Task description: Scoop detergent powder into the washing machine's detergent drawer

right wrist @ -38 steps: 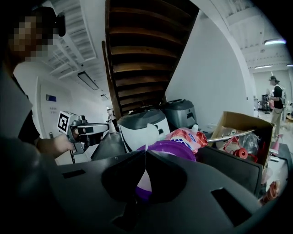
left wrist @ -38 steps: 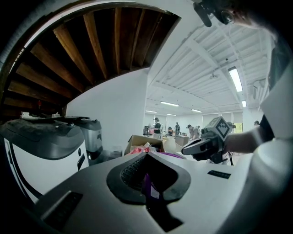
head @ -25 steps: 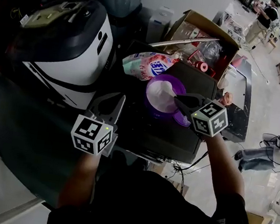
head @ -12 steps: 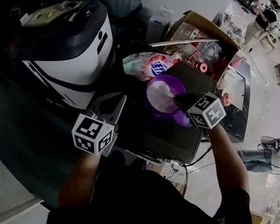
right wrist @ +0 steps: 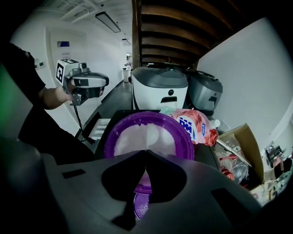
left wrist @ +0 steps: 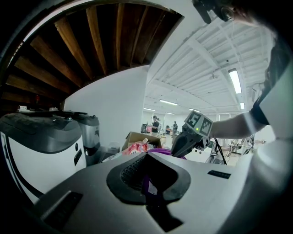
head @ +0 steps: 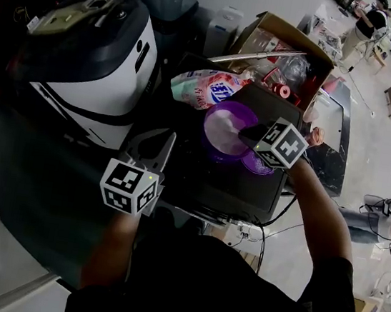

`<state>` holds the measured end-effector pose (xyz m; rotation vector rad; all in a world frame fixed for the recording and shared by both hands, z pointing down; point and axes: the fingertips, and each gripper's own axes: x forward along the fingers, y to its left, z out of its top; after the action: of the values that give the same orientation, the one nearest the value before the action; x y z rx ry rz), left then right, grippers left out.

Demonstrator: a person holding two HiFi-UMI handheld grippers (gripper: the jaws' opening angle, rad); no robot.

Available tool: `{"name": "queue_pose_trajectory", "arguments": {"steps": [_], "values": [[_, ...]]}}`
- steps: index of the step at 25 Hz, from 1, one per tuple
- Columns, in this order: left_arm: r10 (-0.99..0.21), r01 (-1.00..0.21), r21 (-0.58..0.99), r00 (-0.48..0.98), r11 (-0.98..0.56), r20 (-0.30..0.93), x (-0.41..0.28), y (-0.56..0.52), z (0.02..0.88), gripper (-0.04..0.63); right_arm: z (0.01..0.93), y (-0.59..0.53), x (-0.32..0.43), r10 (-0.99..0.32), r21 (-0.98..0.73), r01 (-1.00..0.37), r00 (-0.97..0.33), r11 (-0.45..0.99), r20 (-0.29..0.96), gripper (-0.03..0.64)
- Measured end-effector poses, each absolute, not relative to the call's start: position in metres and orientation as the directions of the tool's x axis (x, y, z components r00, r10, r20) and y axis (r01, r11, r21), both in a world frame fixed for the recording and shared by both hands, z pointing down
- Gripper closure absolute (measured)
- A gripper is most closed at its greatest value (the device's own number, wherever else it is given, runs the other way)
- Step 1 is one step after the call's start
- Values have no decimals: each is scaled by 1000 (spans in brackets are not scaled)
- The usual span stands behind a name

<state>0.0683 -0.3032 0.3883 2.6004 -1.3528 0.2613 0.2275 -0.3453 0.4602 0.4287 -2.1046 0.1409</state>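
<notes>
I judge this to be the loading half of a scoop. My right gripper [head: 246, 133] reaches over the purple bowl [head: 208, 140] on the black machine top [head: 227, 186]. Its jaws are together on what I take for a pale scoop [right wrist: 146, 139], whose end dips into the white powder [head: 223, 128].

My left gripper [head: 167, 144] hangs well apart from the bowl, jaws closed. A thin purple strip [left wrist: 147, 184] shows in the gap behind the tips, and I cannot tell what it is.

The white compartmented tray [right wrist: 98, 129] beside the machine top looks like the drawer. I cannot see whether it holds any powder. What's left is to lift a load, carry it across and tip it in.
</notes>
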Motion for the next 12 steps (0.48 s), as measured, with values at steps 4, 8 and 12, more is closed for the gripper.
{"name": "queue_pose_trajectory", "arguments": {"steps": [4, 8, 12], "values": [[-787, -823, 95, 564, -560, 249, 68, -303, 390, 588, 468, -346, 224, -224, 71, -328, -459, 942, 859, 597], [-791, -828, 96, 556, -552, 254, 66, -302, 390, 588, 472, -349, 222, -212, 75, -309, -439, 948, 873, 597], [-798, -836, 92, 545, -542, 257, 62, -298, 392, 588, 479, -351, 221, -205, 86, -291, -408, 953, 890, 597]]}}
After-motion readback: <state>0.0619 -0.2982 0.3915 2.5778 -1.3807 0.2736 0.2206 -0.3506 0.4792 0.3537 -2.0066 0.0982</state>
